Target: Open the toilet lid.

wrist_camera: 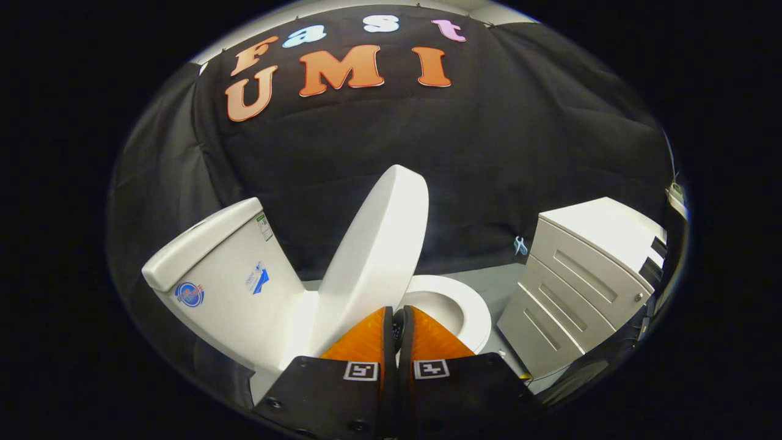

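Observation:
The white toilet lid [379, 244] stands raised at a steep tilt, leaning back toward the tank [226, 287], with its top edge well above the tank's cover. The seat ring and bowl [473, 308] lie uncovered just to the right of the lid. My gripper [398, 310] sits at the foot of the lid, its tips by the lid's lower right edge and over the near rim of the seat. The two fingers are pressed almost together with only a thin dark slit between them, and I see nothing held in it.
A white drawer cabinet [586, 269] stands to the right of the toilet, close to the bowl. A strip of grey floor [489, 278] runs between bowl and cabinet. The black cloth wall hangs right behind everything.

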{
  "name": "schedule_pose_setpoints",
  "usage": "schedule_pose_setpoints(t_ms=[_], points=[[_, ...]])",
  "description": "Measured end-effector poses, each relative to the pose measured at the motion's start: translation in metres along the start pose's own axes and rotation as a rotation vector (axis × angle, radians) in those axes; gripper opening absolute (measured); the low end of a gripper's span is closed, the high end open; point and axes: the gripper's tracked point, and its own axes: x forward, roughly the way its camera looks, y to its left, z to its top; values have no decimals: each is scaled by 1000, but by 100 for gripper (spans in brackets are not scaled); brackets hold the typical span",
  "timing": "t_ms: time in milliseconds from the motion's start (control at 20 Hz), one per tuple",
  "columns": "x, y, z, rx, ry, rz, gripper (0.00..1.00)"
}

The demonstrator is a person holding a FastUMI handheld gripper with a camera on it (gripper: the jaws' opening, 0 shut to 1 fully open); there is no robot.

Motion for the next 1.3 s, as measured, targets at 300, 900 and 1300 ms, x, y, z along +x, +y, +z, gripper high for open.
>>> schedule_pose_setpoints(t_ms=[300,900,1300], points=[[-7,26,15,-53,-37,7,8],[-20,93,35,-207,-136,44,8],[-23,119,41,-241,-182,27,7]])
